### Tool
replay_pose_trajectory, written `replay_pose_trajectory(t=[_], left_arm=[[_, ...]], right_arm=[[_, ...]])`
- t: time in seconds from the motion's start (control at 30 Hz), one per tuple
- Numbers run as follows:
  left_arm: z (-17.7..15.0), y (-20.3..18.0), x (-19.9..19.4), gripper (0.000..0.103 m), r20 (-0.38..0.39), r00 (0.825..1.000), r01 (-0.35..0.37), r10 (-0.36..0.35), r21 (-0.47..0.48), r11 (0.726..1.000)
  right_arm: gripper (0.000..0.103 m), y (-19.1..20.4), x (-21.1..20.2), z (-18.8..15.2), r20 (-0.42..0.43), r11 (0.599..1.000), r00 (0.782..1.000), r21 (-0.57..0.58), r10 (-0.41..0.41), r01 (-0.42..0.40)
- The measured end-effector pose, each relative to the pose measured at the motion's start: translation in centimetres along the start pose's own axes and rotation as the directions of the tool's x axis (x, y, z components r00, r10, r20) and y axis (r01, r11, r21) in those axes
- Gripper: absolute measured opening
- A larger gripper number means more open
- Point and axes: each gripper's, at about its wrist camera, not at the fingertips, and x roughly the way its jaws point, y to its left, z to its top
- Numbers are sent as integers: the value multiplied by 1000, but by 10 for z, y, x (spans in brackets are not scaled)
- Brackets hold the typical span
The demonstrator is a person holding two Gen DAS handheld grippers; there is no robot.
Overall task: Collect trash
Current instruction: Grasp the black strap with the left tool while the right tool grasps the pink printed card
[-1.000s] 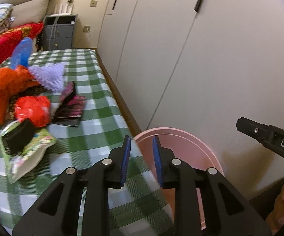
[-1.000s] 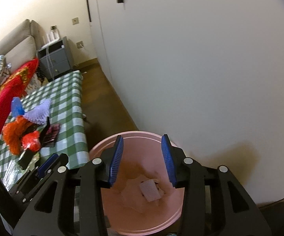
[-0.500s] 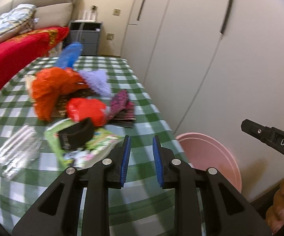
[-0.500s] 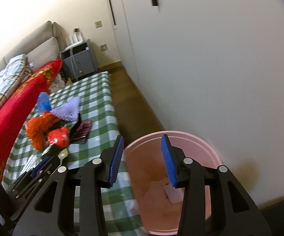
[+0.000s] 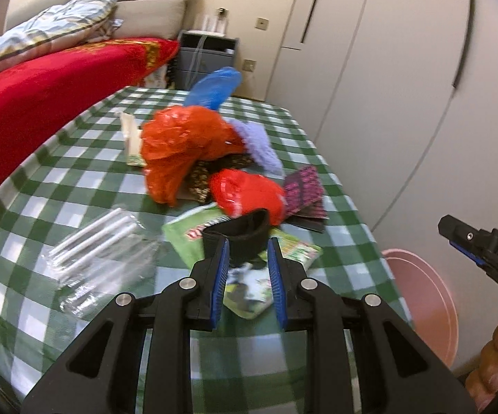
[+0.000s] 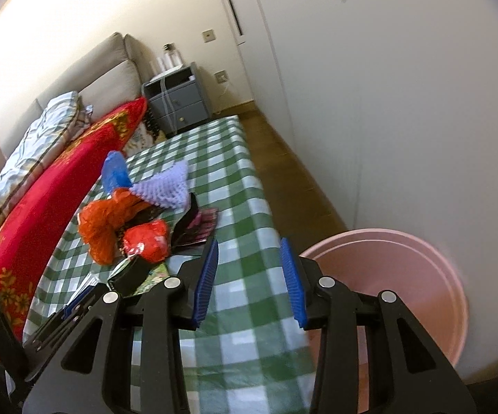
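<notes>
though the pink bin (image 6: 383,296) at lower right sits ready beside the table (image 6: 242,310), its inside is hidden and the trash pile (image 5: 214,172) at frame centre is uncollected — roughly nine pieces, two of them red bags. left gripper (image 5: 248,276) narrow, right gripper (image 6: 249,279) wider; both empty.

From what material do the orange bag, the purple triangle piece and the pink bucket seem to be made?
Orange bag: apparently thin plastic film, glossy; it is crumpled into sharp creases that catch light.
Purple triangle piece: probably knitted yarn or soft foam, matte; its surface is covered in small regular bumps.
Pink bucket: likely moulded plastic, smooth with a slight sheen; the rim is even and stepped.
</notes>
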Motion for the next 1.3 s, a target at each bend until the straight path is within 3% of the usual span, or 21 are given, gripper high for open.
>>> replay_pose_trajectory(t=[0.53,0.8,1.07,1.3], left_arm=[[8,26,21,24,-12,997,-70,70,-48,996],[16,23,30,24,-2,997,-81,81,-60,995],[17,25,48,28,-69,995,-73,68,-73,995],[15,20,54,28,-112,992,-64,58,-49,997]], right_arm=[[38,47,68,9,-37,992,991,-10,129,-129],[38,52,102,17,-65,988,986,23,152,-151],[38,56,125,13,-114,988,982,26,153,-151],[11,61,130,7,-146,988,978,-4,152,-154]])
